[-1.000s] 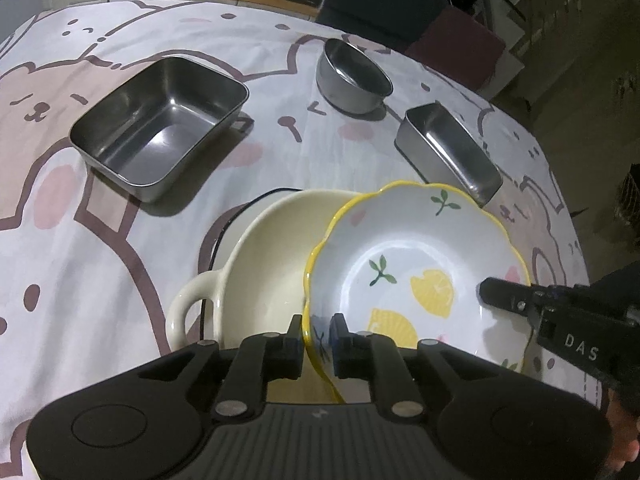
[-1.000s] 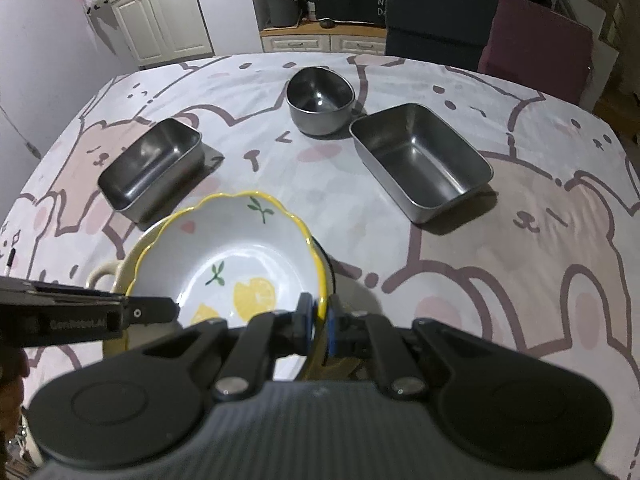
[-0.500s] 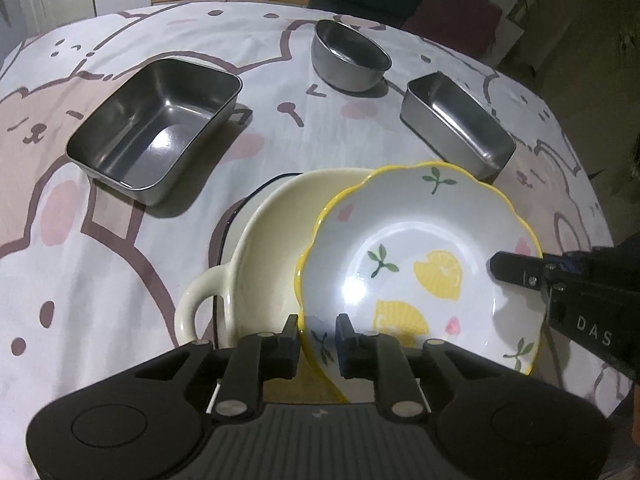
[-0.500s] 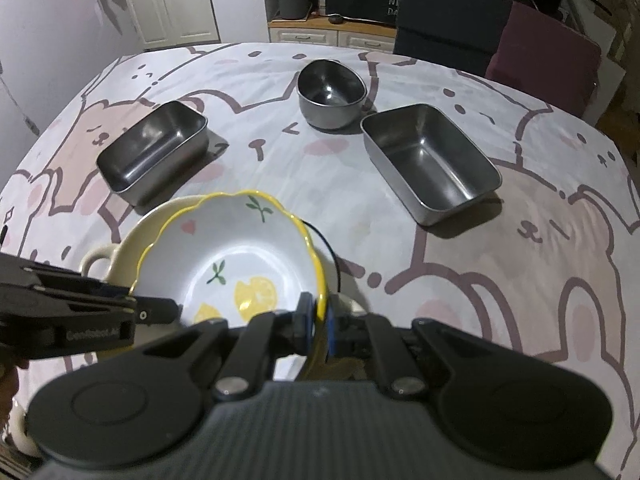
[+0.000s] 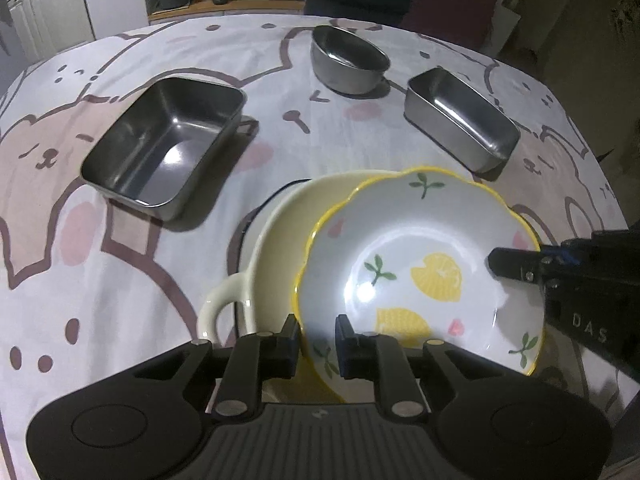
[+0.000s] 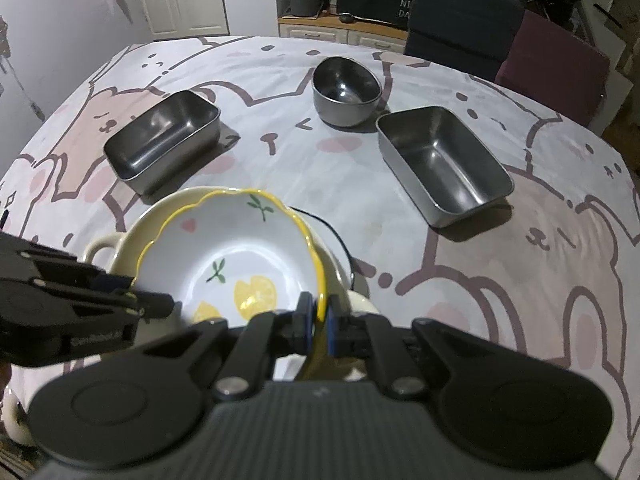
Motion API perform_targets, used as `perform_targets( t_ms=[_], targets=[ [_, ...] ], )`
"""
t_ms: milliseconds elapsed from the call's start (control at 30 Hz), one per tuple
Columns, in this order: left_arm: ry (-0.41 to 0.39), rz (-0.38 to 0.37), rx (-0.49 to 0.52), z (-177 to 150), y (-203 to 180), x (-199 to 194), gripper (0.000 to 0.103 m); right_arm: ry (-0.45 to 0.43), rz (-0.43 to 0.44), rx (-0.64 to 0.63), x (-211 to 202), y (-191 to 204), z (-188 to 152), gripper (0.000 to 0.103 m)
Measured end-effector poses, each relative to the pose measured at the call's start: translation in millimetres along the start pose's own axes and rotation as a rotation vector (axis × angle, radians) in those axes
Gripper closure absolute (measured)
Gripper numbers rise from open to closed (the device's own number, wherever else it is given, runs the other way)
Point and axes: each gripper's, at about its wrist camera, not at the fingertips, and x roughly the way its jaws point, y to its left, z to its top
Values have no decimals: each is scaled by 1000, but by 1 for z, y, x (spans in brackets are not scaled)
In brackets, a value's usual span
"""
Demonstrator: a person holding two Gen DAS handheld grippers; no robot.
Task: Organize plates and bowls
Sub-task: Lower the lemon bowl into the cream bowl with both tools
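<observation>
A white lemon-print bowl with a wavy yellow rim (image 5: 420, 264) (image 6: 236, 256) sits tilted in a cream handled dish (image 5: 276, 248) (image 6: 132, 236). A black-rimmed plate (image 5: 248, 224) (image 6: 340, 240) lies under the dish. My left gripper (image 5: 317, 336) straddles the bowl's near rim, its jaws a little apart. My right gripper (image 6: 319, 322) is shut on the bowl's opposite rim. Each gripper shows in the other's view, the right one (image 5: 520, 268) and the left one (image 6: 148, 304).
On the bear-print tablecloth (image 5: 120, 280) stand a large steel rectangular pan (image 5: 168, 144) (image 6: 444, 164), a smaller steel pan (image 5: 460, 120) (image 6: 164, 140) and a round steel bowl (image 5: 348, 60) (image 6: 346, 88). Chairs (image 6: 464, 20) stand beyond the far edge.
The left gripper's jaws have opened slightly around the bowl's rim. Both cameras have risen and pulled back a little, so the bowl looks lower in the dish.
</observation>
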Motion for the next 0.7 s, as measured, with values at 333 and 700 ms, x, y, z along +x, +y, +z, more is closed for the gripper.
perform_targets(
  t_ms=[333,700],
  targets=[
    [-30,11,7,-3,7,-14,81,24,44,40,8,0,2,95],
    [-40,4,5,-4,9,-20,81,72,90,110,25,-6,4,94]
  ],
)
